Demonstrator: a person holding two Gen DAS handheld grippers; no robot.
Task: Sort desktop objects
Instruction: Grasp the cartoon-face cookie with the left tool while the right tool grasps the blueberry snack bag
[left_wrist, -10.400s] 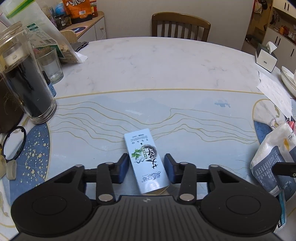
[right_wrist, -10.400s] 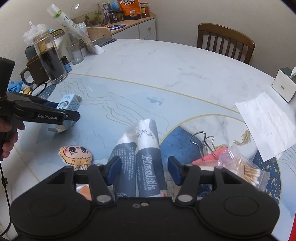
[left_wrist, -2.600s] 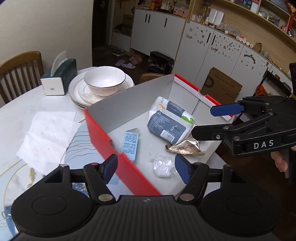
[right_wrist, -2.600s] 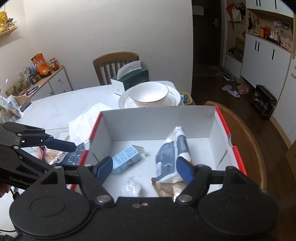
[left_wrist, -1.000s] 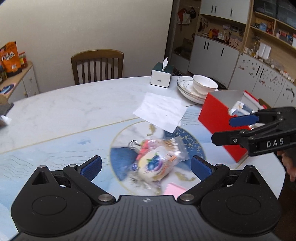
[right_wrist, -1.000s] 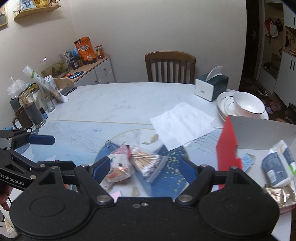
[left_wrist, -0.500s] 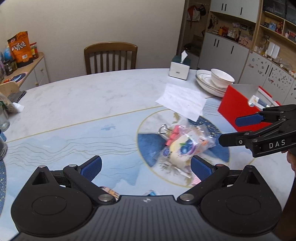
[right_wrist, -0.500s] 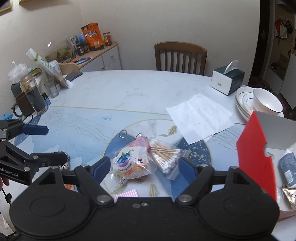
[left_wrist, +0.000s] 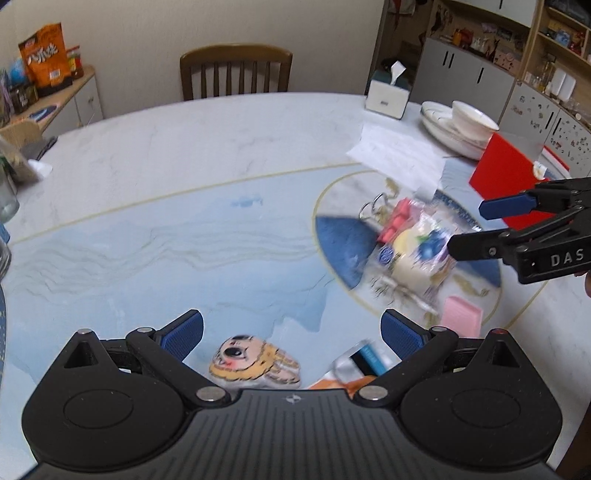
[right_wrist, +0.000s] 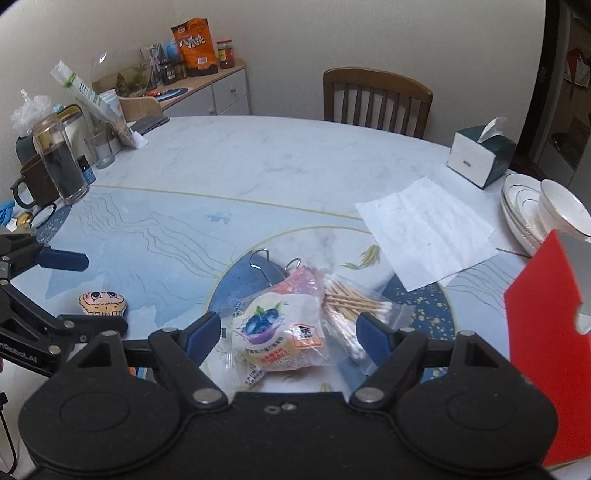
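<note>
Partly, the right gripper (right_wrist: 284, 334) hides the blueberry snack packet's (right_wrist: 279, 338) lower edge.

Loose items lying flat near table's (right_wrist: 295, 166) front edge.
Blueberry snack packet (right_wrist: 279, 338) overlapping cotton-swab bag (right_wrist: 354, 314); binder clips (right_wrist: 273, 267) behind; cartoon-face charm (right_wrist: 102, 303) well left.

**Soft room light, smear in one view**

Even, diffuse indoor light is falling across the bench (right_wrist: 280, 162), leaving only faint shadows and no hard glare. The left wrist view is showing motion blur: the snack packet (left_wrist: 417, 254) and the pink pad (left_wrist: 461, 315) are smearing. The right wrist view is staying sharper, its packet print readable. Fisheye bending is curving the bench edge and chair (left_wrist: 236, 70), and the corners are darkening
</note>
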